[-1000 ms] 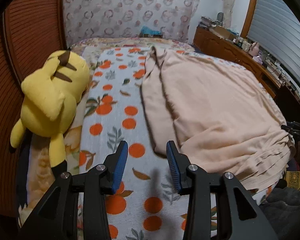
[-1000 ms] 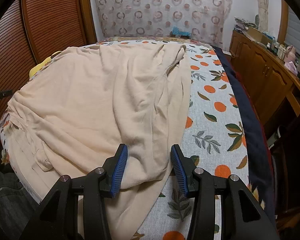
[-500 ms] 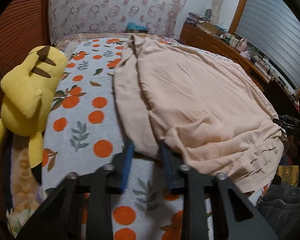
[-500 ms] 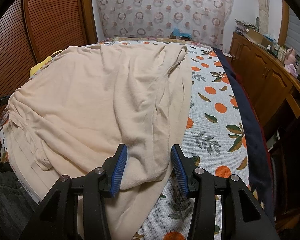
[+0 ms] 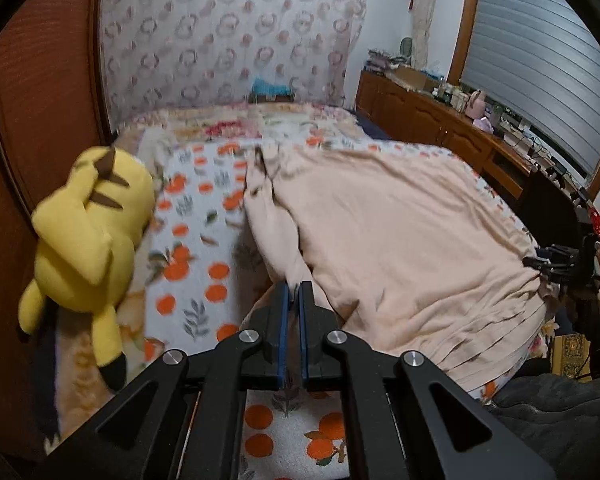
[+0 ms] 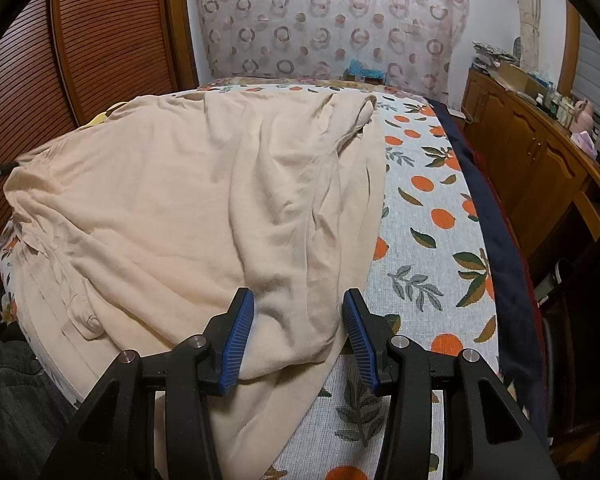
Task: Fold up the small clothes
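A large peach garment (image 5: pixel 400 232) lies spread over the bed with the orange-print cover (image 5: pixel 196 240). My left gripper (image 5: pixel 293 292) is shut on the garment's near left edge and holds it lifted off the cover. In the right wrist view the same garment (image 6: pixel 172 200) fills the left and middle. My right gripper (image 6: pixel 298 320) is open, its blue pads on either side of a rumpled fold at the garment's near edge, just above the cloth.
A yellow plush toy (image 5: pixel 88 236) lies at the bed's left edge against a wooden slatted wardrobe (image 5: pixel 28 120). A wooden cabinet (image 6: pixel 540 160) with clutter runs along the right. A dark blanket edge (image 6: pixel 496 216) borders the bed's right side.
My left gripper moved right to the garment's edge, closed on it and lifted it. My right gripper stayed open in place over the garment's fold.
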A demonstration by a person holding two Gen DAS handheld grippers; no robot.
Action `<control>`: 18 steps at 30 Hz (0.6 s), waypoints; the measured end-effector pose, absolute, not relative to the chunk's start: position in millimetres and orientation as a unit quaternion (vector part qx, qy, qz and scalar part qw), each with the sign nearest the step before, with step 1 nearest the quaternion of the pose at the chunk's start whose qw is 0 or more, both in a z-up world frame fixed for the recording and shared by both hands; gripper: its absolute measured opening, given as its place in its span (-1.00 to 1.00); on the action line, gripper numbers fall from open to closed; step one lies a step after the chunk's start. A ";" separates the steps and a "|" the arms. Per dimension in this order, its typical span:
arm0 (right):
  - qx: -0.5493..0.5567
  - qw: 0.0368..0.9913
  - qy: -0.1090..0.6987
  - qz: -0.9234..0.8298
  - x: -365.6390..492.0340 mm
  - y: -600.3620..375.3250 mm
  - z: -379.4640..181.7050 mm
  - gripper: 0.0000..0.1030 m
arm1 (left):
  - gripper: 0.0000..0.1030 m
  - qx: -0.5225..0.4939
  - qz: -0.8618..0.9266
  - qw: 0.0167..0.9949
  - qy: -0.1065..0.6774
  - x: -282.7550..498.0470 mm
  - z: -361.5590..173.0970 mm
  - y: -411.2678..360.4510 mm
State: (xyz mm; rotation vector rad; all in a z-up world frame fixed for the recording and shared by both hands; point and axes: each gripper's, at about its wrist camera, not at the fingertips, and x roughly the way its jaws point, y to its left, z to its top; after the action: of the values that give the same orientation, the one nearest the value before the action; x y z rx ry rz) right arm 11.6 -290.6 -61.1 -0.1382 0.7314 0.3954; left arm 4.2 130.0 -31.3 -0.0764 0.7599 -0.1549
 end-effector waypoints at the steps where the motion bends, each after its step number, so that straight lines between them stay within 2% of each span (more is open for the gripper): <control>1: -0.066 0.912 0.355 0.192 11.7 -290.6 -61.0 -0.06 | -0.90 -0.036 -0.073 0.926 0.369 5.1 -26.8 129.7; 5: -0.065 0.913 0.355 0.193 11.9 -290.8 -61.2 -0.06 | -0.86 -0.026 -0.045 0.922 0.383 17.9 -29.3 130.1; 7: -0.066 0.912 0.355 0.193 11.8 -290.8 -61.0 -0.06 | -0.71 -0.026 -0.039 0.918 0.393 22.0 -36.2 132.2; 9: -0.067 0.912 0.356 0.192 11.2 -290.7 -61.0 -0.06 | -0.32 -0.027 -0.036 0.918 0.394 21.7 -40.4 132.7; 11: -0.069 0.911 0.357 0.192 11.1 -290.9 -61.0 -0.06 | -0.15 -0.027 -0.037 0.918 0.393 19.8 -43.7 133.4; 14: -0.069 0.911 0.359 0.190 10.9 -291.6 -60.4 -0.06 | -0.08 -0.029 -0.043 0.915 0.400 17.9 -50.9 131.7; 18: -0.064 0.913 0.358 0.187 7.7 -293.9 -57.9 -0.06 | -0.08 -0.032 -0.047 0.910 0.410 14.6 -64.8 122.5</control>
State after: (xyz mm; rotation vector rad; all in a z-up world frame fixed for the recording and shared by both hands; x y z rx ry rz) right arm 7.7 -293.9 -57.9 -0.1321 0.7382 0.3848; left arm 14.6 122.5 -64.8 -0.0665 0.8447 -0.0971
